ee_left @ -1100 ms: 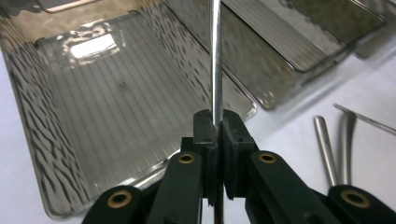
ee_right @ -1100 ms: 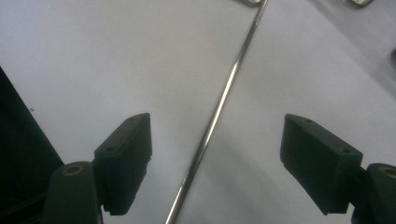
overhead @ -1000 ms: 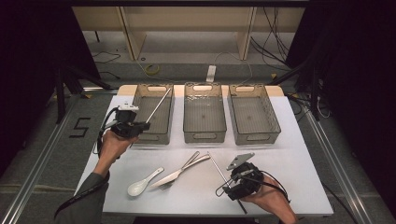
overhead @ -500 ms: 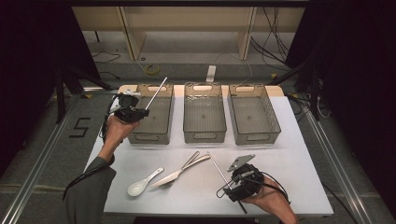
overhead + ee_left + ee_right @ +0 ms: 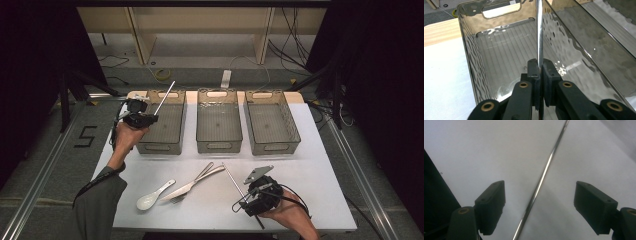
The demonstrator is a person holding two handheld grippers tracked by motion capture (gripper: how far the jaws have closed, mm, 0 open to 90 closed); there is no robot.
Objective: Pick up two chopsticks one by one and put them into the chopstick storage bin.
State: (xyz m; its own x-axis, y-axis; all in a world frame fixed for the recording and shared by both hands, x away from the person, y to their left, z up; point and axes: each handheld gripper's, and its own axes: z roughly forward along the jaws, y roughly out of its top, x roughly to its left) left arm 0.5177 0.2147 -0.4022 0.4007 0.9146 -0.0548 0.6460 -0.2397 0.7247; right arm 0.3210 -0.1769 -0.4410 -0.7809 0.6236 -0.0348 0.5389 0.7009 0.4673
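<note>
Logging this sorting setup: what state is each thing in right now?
Left gripper: shut on a metal chopstick, over the left bin.
Right gripper: open, second chopstick lying between its fingers.
Middle bin, right bin: empty.
Spoon, knife, fork: lying on the table.

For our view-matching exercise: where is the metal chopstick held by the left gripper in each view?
High view: chopstick angled up over the left bin.
Left gripper view: chopstick central, upright, clamped between the jaws.
Right gripper view: second chopstick, on the table.
Shared landmark: left bin.
</note>
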